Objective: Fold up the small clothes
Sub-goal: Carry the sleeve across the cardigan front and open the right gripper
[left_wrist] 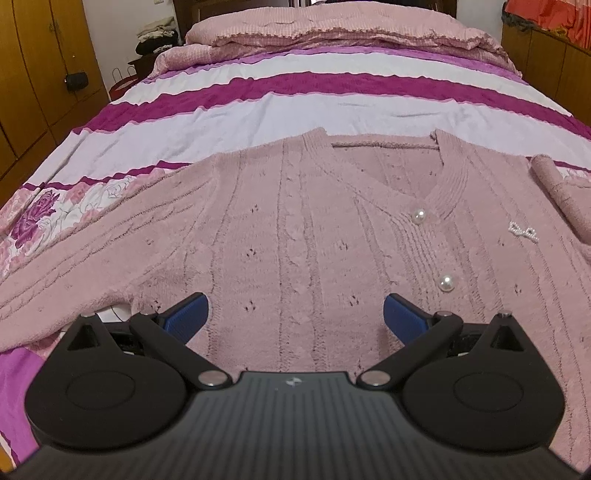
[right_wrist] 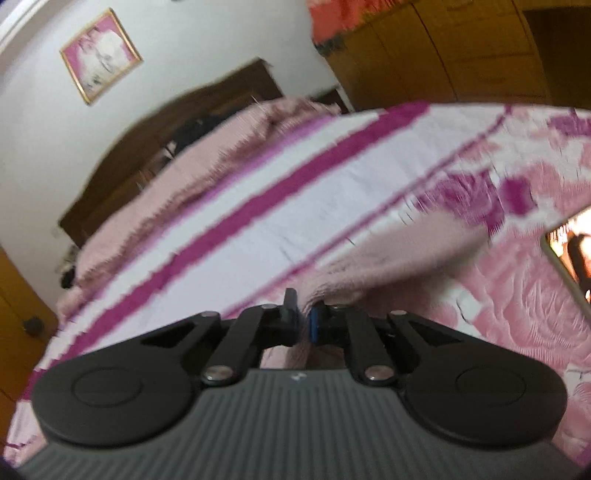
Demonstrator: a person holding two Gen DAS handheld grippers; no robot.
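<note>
A pink knitted cardigan [left_wrist: 295, 229] with pearl buttons [left_wrist: 418, 216] lies front up and spread flat on the striped bedspread [left_wrist: 258, 107]. Its left sleeve stretches out to the left, and its right sleeve [left_wrist: 561, 192] is raised at the picture's right edge. My left gripper [left_wrist: 297, 310] hovers open over the cardigan's lower body, its blue pads [left_wrist: 188, 317] wide apart and holding nothing. In the blurred right wrist view my right gripper [right_wrist: 303, 314] is shut on the pink sleeve [right_wrist: 399, 251], which runs up and to the right from between the fingers.
A folded pink quilt [left_wrist: 332, 26] lies at the head of the bed. Wooden wardrobes [left_wrist: 37, 74] stand along the left side. A lit screen [right_wrist: 572, 254] lies on the floral bedspread [right_wrist: 517, 314] at the right. A framed picture [right_wrist: 99, 55] hangs above the dark headboard [right_wrist: 147, 147].
</note>
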